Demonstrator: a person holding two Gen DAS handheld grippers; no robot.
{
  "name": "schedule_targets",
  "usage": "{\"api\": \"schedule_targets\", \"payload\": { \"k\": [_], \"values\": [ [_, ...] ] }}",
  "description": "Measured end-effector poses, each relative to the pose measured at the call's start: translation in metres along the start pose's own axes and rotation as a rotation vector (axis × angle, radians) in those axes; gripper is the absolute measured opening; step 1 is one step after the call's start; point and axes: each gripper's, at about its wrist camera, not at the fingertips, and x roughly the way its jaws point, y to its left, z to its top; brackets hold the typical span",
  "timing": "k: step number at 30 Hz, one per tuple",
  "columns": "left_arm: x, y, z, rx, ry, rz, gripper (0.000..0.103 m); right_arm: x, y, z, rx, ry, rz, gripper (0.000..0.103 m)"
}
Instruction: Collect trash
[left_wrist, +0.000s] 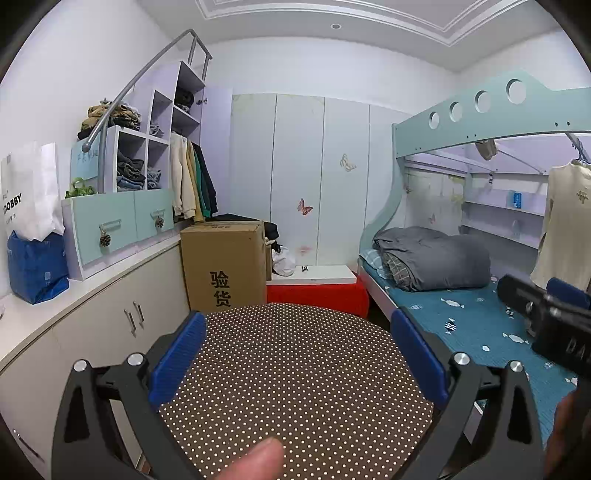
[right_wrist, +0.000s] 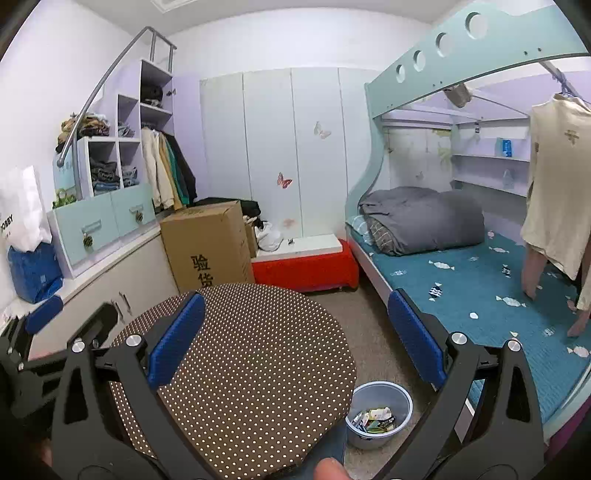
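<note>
The left gripper (left_wrist: 299, 354) stands wide open, its blue pads (left_wrist: 177, 358) spread far apart and holding nothing. Between and beyond them lies a round table (left_wrist: 295, 387) covered in brown cloth with white dots; whether the pads touch the cloth cannot be told. A thumb tip (left_wrist: 255, 459) shows at the bottom edge of this view.

The right gripper (right_wrist: 295, 336) is also spread wide, with nothing between its blue pads (right_wrist: 417, 336). Its left pad hangs over the dotted table, its right pad over the carpet (right_wrist: 369, 332) between the table and the bed (right_wrist: 480, 295). In the left wrist view the right gripper shows at the right edge, over the blue bedsheet; in the right wrist view the left gripper appears at the left edge, near the white cabinets (right_wrist: 122, 280).

A small grey-blue bin (right_wrist: 378, 413) sits on the carpet, low in the right wrist view, just beside the table edge and below the gap between the right gripper's pads. Inside it lie assorted wrappers (right_wrist: 373, 419), small and mixed in colour. The bin stands upright and apart from both grippers.

Further back stand a cardboard box (left_wrist: 223, 266) with printed characters, a red bench (left_wrist: 317, 297) and a folded grey quilt (left_wrist: 432, 258) on the bed.
</note>
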Motion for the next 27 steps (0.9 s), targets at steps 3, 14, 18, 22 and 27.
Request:
{"api": "schedule_targets", "payload": {
  "k": [3,14,18,22,27],
  "values": [
    [-0.006,0.004,0.001,-0.011,-0.012,0.012,0.098,-0.003,0.003,-0.002,-0.005,-0.002,-0.005,0.097],
    [-0.018,0.005,0.002,-0.017,-0.042,0.007,0.098,-0.009,0.007,-0.003,-0.011,-0.017,-0.003,0.097],
    [-0.020,0.002,0.002,-0.013,-0.047,0.006,0.098,-0.010,0.006,-0.003,-0.008,-0.021,0.000,0.097],
    [-0.021,0.001,0.001,-0.012,-0.046,-0.001,0.098,-0.010,0.006,-0.004,-0.011,-0.021,0.003,0.097],
    [-0.019,0.004,0.001,-0.014,-0.042,-0.007,0.098,-0.010,0.005,-0.004,-0.011,-0.021,0.007,0.097]
  ]
}}
